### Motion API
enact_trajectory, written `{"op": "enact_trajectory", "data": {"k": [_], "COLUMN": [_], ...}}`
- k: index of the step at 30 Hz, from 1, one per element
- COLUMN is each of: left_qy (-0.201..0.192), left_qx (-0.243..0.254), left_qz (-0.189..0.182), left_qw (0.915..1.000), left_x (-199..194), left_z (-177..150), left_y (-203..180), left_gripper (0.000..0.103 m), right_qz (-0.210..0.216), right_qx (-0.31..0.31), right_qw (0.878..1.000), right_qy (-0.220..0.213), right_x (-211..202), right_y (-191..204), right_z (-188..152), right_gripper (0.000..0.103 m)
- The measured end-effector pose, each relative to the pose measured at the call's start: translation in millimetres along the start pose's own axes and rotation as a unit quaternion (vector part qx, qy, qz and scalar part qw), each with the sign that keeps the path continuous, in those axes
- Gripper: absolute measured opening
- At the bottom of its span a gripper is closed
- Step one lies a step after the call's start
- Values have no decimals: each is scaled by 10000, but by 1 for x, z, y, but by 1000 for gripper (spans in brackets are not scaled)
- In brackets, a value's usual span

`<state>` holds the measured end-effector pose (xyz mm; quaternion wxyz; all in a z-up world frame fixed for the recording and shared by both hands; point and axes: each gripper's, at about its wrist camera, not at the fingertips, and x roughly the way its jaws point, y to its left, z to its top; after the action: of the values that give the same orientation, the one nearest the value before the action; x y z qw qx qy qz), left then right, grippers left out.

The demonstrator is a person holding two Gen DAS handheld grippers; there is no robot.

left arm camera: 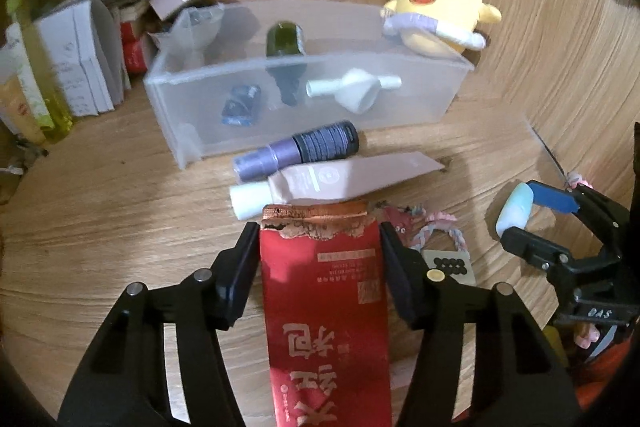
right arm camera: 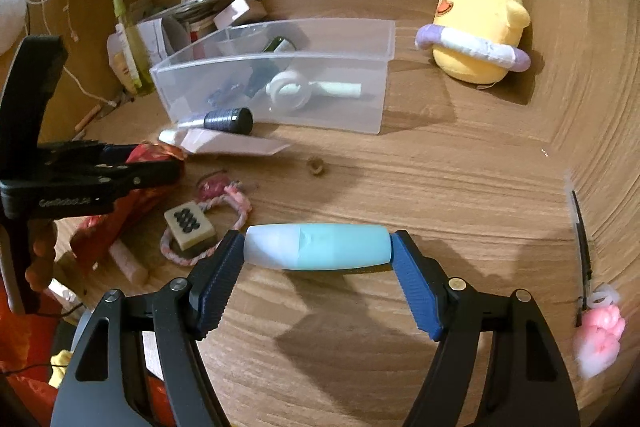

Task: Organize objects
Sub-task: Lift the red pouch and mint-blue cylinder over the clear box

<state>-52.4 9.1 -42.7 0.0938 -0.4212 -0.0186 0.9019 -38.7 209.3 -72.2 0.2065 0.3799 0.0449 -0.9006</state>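
Note:
My left gripper [left arm camera: 318, 239] is shut on a red packet [left arm camera: 324, 291] with a torn top, held above the wooden surface. My right gripper [right arm camera: 318, 247] is shut on a light-blue capsule-shaped case [right arm camera: 318, 246], gripped end to end; it also shows in the left wrist view [left arm camera: 516, 207]. A clear plastic bin [left arm camera: 420, 103] [right arm camera: 360, 107] stands ahead, holding a dark green bottle [left arm camera: 285, 41], a white funnel [left arm camera: 356, 89] and a blue packet [left arm camera: 241, 105]. A purple-and-black bottle [left arm camera: 298, 149] and a pink tube [left arm camera: 340, 177] lie in front of the bin.
A yellow chick plush [left arm camera: 440, 11] [right arm camera: 480, 27] sits right of the bin. Boxes and bottles [left arm camera: 80, 59] crowd the back left. A mahjong tile [right arm camera: 188, 225] and pink rope toy [right arm camera: 224, 203] lie near the left gripper. A pink paw charm [right arm camera: 598, 339] lies at right.

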Motion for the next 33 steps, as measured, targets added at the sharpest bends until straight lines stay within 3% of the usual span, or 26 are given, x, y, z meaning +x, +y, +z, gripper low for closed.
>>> {"op": "enact_trajectory", "data": {"k": [19,33], "left_qy": [-941,-1803], "left_qx": [-15,-144], "left_qz": [129,289], "left_qw": [9955,9831], "left_x": [-60,-97], "left_z": [16,50], "left_y": [3,17], "left_gripper": [57,57], "right_qz": [14,121], "right_qx": [208,156], "right_qw": [9977,9947], "right_qy": [-653,-1006], "right_x": [-15,-13], "right_y": [-13,-6], "right_z": [42,82], "right_gripper": [72,72]}}
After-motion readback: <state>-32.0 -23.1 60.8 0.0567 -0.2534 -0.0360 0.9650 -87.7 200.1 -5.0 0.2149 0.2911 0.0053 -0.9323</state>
